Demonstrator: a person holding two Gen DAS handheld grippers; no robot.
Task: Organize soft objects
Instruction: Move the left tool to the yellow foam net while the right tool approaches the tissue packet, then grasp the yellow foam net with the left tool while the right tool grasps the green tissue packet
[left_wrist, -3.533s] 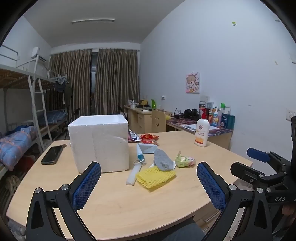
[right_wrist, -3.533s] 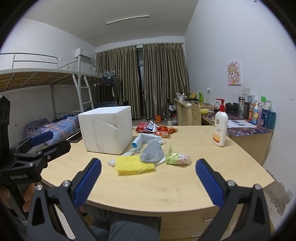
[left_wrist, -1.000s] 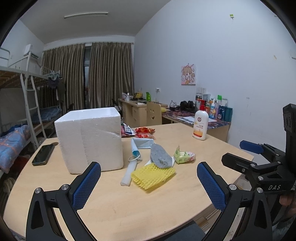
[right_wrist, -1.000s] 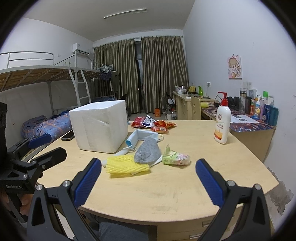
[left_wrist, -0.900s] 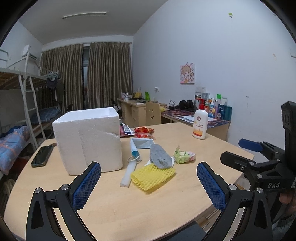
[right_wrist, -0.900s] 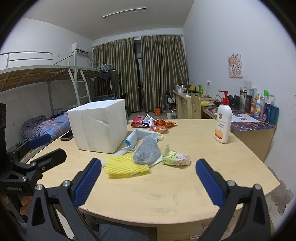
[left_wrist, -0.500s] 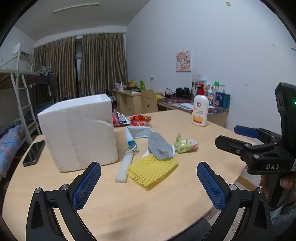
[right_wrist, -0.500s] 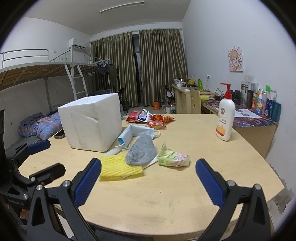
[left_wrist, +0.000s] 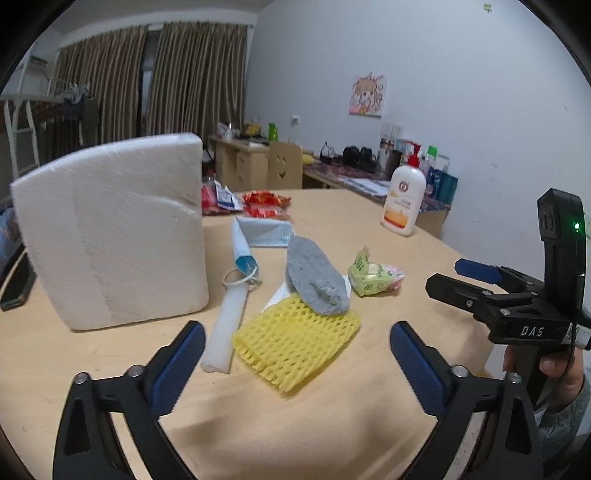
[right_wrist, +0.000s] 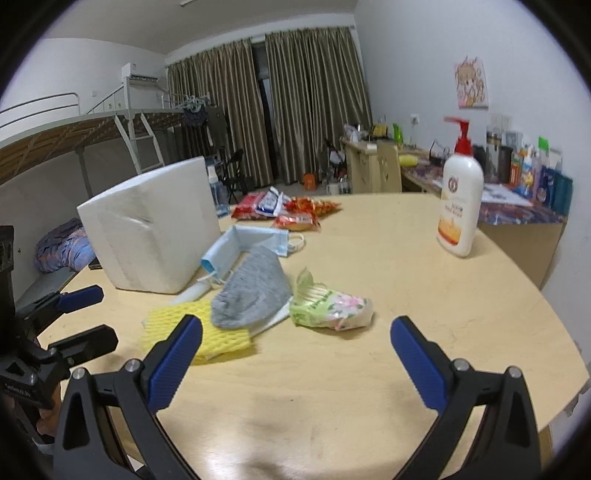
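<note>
White foam box (left_wrist: 110, 236) – contents hidden, both grippers' fingers (left_wrist: 177, 362) spread, empty.

My bench (left_wrist: 332, 424) carries a white foam box (left_wrist: 110, 236). Just right of the box lie a white foam tube (left_wrist: 229, 325), yellow foam net (left_wrist: 295, 339), grey sock (left_wrist: 314, 273) and green packet (left_wrist: 373, 277); behind it, snack packets (left_wrist: 262, 203); far right, a lotion bottle (left_wrist: 404, 203).
</note>
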